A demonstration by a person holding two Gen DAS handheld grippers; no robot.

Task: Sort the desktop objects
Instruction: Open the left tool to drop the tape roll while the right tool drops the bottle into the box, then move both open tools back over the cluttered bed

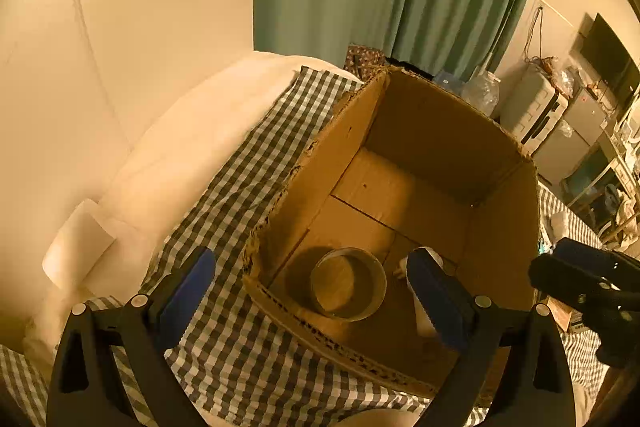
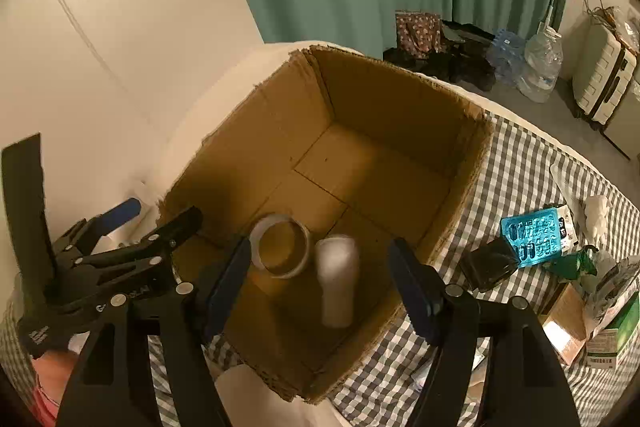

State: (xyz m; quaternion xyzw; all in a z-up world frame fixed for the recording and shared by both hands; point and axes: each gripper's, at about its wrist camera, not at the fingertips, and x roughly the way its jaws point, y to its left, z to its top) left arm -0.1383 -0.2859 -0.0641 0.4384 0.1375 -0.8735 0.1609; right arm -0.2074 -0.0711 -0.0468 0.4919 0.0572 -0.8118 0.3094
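Note:
An open cardboard box (image 1: 320, 163) (image 2: 256, 131) stands on the checked cloth. Inside it lie a roll of clear tape (image 1: 347, 283) (image 2: 281, 246) and a white bottle (image 2: 338, 277), which appears blurred; the left wrist view shows only a bit of the bottle (image 1: 422, 319) behind my finger. My left gripper (image 1: 310, 287) is open and empty above the box's near left wall. My right gripper (image 2: 320, 279) is open and empty above the box, over the bottle. The right gripper also shows at the right edge of the left wrist view (image 1: 584, 279).
On the cloth right of the box lie a blue blister pack (image 2: 534, 237), a black pouch (image 2: 488, 267), a green packet (image 2: 572, 263), a white tissue (image 2: 596, 217) and small cartons (image 2: 608, 331). A white wall is left; curtain, water bottles and a suitcase stand behind.

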